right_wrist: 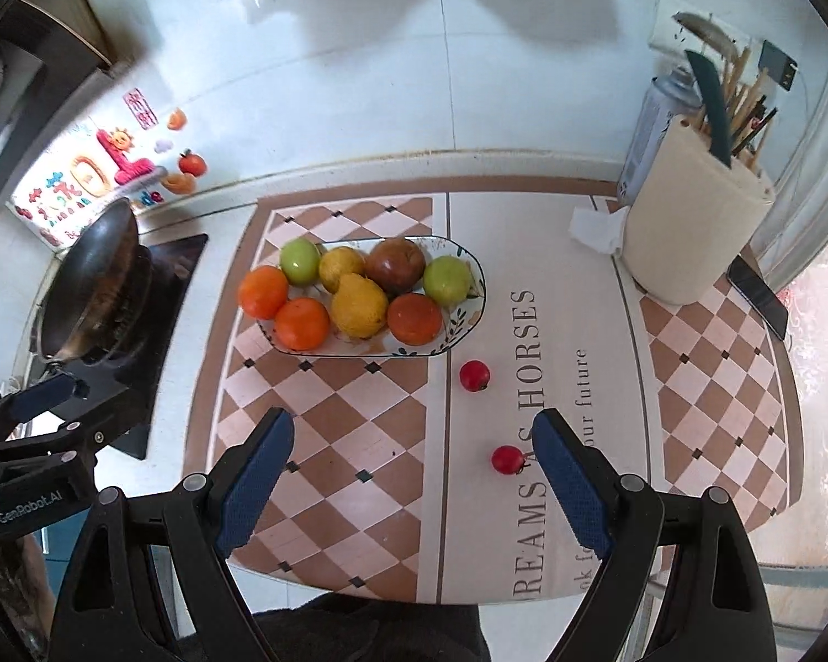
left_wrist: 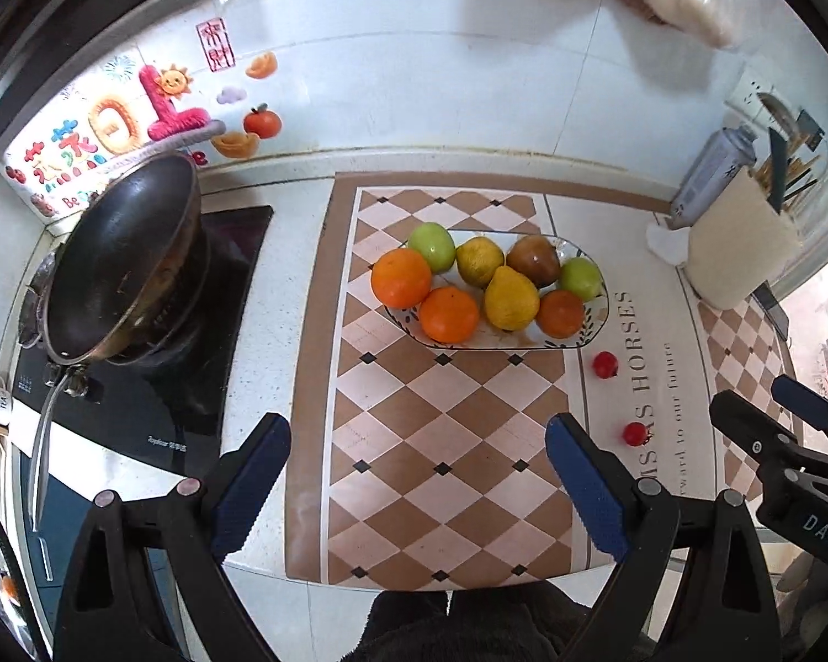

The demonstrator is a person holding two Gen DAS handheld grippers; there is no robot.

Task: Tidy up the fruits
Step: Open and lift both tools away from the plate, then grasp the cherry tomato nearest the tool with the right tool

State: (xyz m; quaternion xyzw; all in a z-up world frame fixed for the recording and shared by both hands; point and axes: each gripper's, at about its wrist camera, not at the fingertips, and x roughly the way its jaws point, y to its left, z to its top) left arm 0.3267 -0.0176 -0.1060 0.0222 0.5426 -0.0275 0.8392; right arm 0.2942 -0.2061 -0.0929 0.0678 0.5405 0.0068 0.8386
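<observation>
A patterned oval plate [left_wrist: 599, 325] [right_wrist: 469, 314] on the checkered mat holds oranges [left_wrist: 448, 314] [right_wrist: 302, 323], green apples [left_wrist: 431, 246] [right_wrist: 299, 260], yellow pears [left_wrist: 510, 298] [right_wrist: 359, 304] and a brown pear [left_wrist: 534, 260] [right_wrist: 395, 266]. Two small red fruits lie loose on the mat right of the plate: a far one [left_wrist: 605, 364] [right_wrist: 474, 375] and a near one [left_wrist: 635, 433] [right_wrist: 507, 459]. My left gripper [left_wrist: 418, 458] is open and empty over the mat, short of the plate. My right gripper [right_wrist: 415, 455] is open and empty, with the near red fruit just inside its right finger [right_wrist: 568, 485].
A dark wok [left_wrist: 121, 254] [right_wrist: 91, 281] sits on the stove at left. A cream utensil holder [left_wrist: 739, 245] [right_wrist: 695, 231] and a spray can [left_wrist: 715, 171] stand at back right. A phone [right_wrist: 759, 298] lies by the holder. The counter's front edge is close below the grippers.
</observation>
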